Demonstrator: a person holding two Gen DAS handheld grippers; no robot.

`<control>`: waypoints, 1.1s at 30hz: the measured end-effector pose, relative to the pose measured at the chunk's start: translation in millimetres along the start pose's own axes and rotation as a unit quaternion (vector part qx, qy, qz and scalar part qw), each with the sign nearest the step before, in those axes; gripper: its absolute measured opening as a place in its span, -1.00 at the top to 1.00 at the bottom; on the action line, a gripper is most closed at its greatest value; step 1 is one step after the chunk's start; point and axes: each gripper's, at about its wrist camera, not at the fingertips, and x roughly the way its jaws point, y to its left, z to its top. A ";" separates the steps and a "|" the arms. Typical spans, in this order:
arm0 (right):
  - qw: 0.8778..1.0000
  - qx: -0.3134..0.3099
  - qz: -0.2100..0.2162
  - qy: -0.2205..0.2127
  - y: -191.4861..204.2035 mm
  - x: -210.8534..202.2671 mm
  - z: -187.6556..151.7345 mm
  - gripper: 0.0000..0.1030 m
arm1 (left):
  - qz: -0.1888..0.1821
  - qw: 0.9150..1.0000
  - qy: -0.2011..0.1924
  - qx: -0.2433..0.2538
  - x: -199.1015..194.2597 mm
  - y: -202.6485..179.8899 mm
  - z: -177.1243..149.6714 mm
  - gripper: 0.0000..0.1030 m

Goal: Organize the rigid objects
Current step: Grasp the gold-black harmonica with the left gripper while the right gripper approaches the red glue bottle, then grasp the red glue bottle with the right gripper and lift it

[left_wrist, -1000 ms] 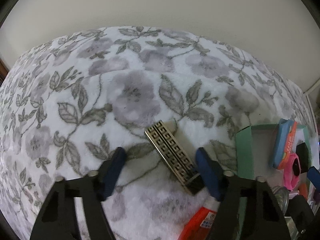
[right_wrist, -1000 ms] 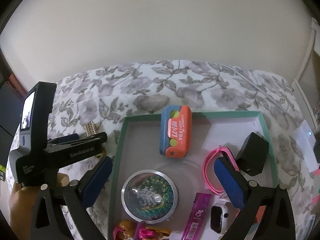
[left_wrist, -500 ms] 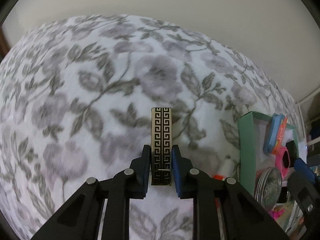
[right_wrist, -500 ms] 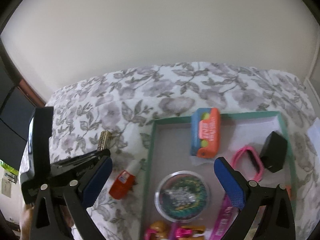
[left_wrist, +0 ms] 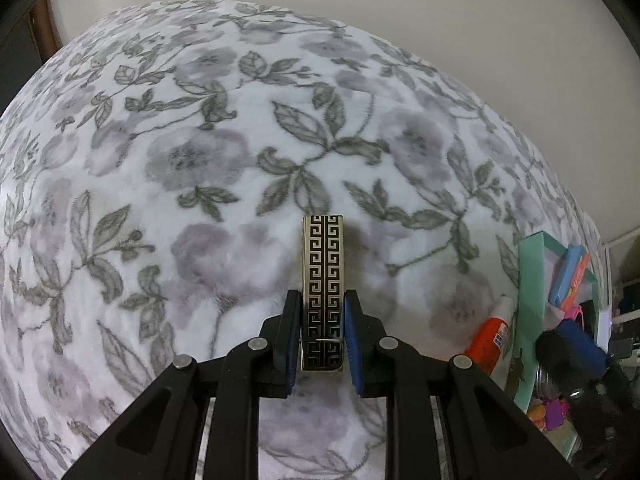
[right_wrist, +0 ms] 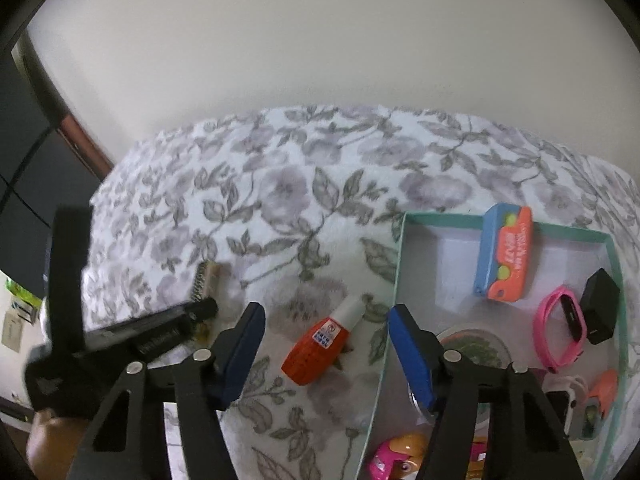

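Note:
A slim metal bar with a black Greek-key pattern (left_wrist: 323,264) sticks out forward from my left gripper (left_wrist: 323,328), which is shut on its near end, above the flowered blanket (left_wrist: 200,160). The right wrist view shows the same bar (right_wrist: 204,280) at the left. An orange glue bottle with a white cap (right_wrist: 316,346) lies on the blanket just left of the green tray (right_wrist: 400,264). My right gripper (right_wrist: 326,354) straddles the bottle. Its jaws are closing, and the blue pads stand clear of the bottle on both sides.
The tray holds a blue-and-orange case (right_wrist: 506,256), a pink wristband (right_wrist: 560,328), a black cube (right_wrist: 598,306), a round glass dome (right_wrist: 476,344) and pink toys (right_wrist: 400,452). A pale wall rises behind the bed, and dark furniture (right_wrist: 24,168) stands at the left.
My left gripper closed on the patterned bar, which now points straight ahead. My right gripper moved left from over the tray to over the orange bottle, and its jaws narrowed.

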 end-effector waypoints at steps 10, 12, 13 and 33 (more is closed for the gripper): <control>0.999 -0.007 -0.010 0.049 7.8 28.4 -9.0 -0.18 | -0.002 1.000 -0.001 -0.004 2.4 1.8 6.0 0.57; 0.999 -0.010 -0.016 0.048 9.7 30.5 -9.0 -0.18 | -0.001 1.000 -0.002 -0.003 3.0 1.9 6.9 0.57; 0.999 -0.011 -0.018 0.049 10.8 31.7 -8.8 -0.18 | -0.001 1.000 -0.003 -0.003 1.9 2.4 6.1 0.57; 0.996 -0.028 -0.065 0.061 22.1 54.0 -13.9 0.21 | 0.016 0.999 -0.021 0.021 6.9 -2.0 8.3 0.57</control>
